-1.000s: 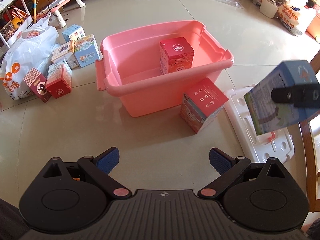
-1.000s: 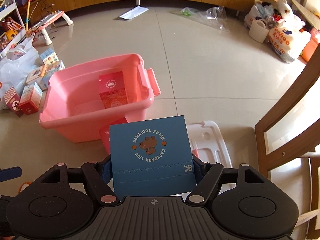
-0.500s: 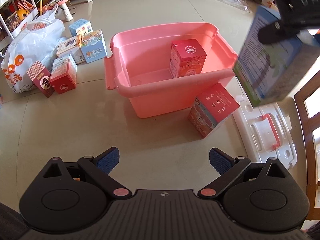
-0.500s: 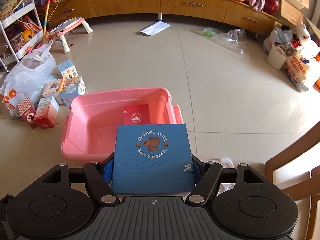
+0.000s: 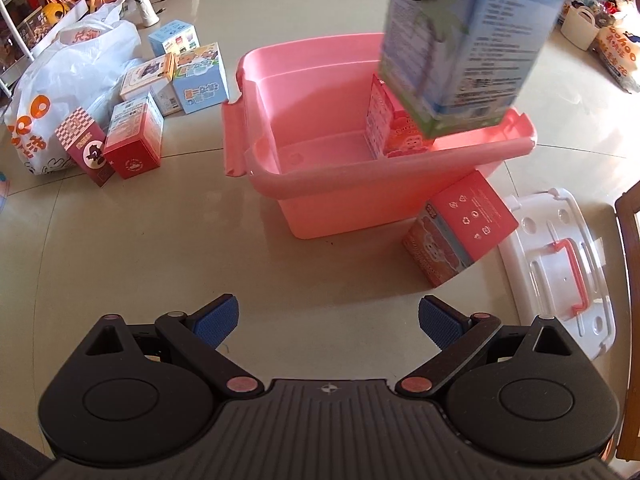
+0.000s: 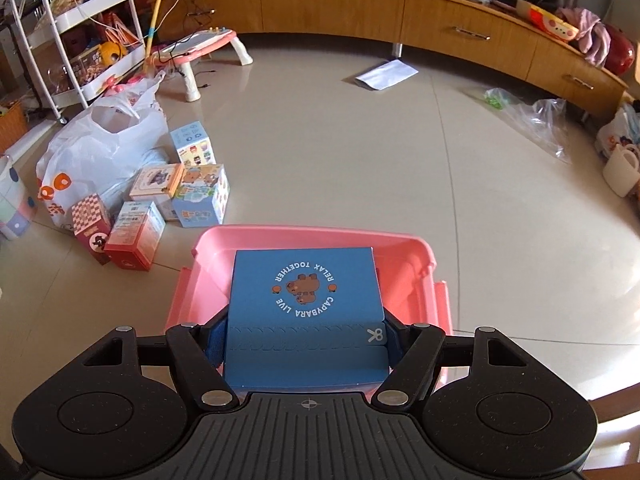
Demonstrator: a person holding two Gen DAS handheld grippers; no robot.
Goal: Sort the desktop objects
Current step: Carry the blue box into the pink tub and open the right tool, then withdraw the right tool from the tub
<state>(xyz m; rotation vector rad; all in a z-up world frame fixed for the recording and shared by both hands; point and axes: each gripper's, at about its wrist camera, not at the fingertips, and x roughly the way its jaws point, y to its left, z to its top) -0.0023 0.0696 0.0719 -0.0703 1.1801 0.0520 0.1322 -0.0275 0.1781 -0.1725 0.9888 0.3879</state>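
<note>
A cluster of small boxes [image 5: 160, 104] is sitting on the tiled floor [image 5: 120, 248] to the left of the pink bin [image 5: 360, 184], pressed against a white plastic bag [image 5: 60, 92]. A red box [image 5: 460, 226] is leaning tilted against the bin's front right corner, and just beside it a white lid [image 5: 560, 264] with a pink handle is lying flat. Inside the bin, another red box [image 5: 384, 128] is standing upright near the right wall, partly hidden by the load hanging in front of it.

The right gripper [image 6: 306, 340] is clamping the blue capybara box [image 6: 306, 312] between its pads, one on each side, and holding it over the bin's interior; from the left wrist view the same box is hanging above the bin's right half, though whether its bottom edge is already below the rim is hard to judge.

The left gripper [image 5: 328, 320] is hovering low over bare floor in front of the bin, its jaws spread wide with nothing between them, pointing toward the bin.
</note>
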